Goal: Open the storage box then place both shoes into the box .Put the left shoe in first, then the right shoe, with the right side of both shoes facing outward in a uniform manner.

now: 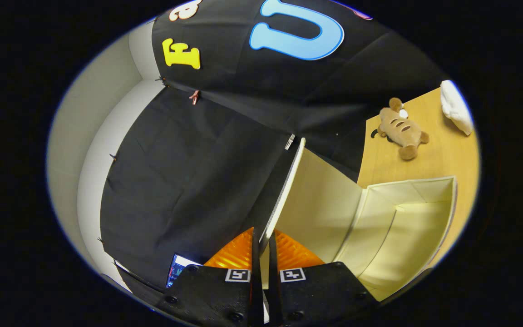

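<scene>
Your tongs (pixel 261 236) are clamped on the thin edge of the lid (pixel 288 181) of the storage box (pixel 407 227), both fingers pressing the panel between them, with the lid swung up well past upright and the pale interior lying open beyond it. The box sits on the bench (pixel 443 150), its open mouth toward the far end where a plush toy (pixel 400 129) lies near the bench's back edge, and a white cloth bundle (pixel 456 106) rests further out toward the corner. The shoes are somewhere outside what I can point to from here.

The main risk is the grip itself: you hold only a narrow strip of a soft fabric panel, so if you twist your wrist while you carry it back, the edge could slide out and the lid would likely flop shut over the opening. Pull too hard along the hinge line and the light box may tip or skid across the bench toward the plush toy, since nothing seems to weigh it down. The lid's edge also stands close to the black cloth wall (pixel 189 172); push it further and it may snag the cloth and spring forward once you let go. Release only when the lid rests by itself.
</scene>
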### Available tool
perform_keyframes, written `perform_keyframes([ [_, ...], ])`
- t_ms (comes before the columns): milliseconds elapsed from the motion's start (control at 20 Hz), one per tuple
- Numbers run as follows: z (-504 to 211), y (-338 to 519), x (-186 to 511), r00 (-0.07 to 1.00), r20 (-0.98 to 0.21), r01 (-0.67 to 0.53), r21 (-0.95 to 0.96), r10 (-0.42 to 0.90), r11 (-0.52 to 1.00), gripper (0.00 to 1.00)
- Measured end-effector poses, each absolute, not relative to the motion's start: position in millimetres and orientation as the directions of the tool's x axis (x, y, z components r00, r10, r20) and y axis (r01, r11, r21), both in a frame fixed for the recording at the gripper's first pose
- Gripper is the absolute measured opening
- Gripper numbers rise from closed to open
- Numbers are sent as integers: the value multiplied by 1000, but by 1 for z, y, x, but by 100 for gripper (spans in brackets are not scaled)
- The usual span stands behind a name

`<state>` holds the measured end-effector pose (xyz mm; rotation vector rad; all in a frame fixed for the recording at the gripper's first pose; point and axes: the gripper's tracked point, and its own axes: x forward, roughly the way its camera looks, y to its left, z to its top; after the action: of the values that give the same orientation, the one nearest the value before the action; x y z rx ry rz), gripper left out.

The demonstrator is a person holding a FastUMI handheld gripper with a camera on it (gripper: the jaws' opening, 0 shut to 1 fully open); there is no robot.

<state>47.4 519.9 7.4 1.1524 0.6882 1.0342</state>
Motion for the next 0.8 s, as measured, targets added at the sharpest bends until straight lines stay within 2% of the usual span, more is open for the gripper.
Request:
perform_keyframes([
  [350,2,582,50,381,30,-298,950,924,92,16],
  [450,-1,588,52,389,17,-293,950,921,107,27],
  [700,-4,580,52,398,14,-295,949,917,114,78],
  [800,-1,569,51,411,26,-306,946,911,111,81],
])
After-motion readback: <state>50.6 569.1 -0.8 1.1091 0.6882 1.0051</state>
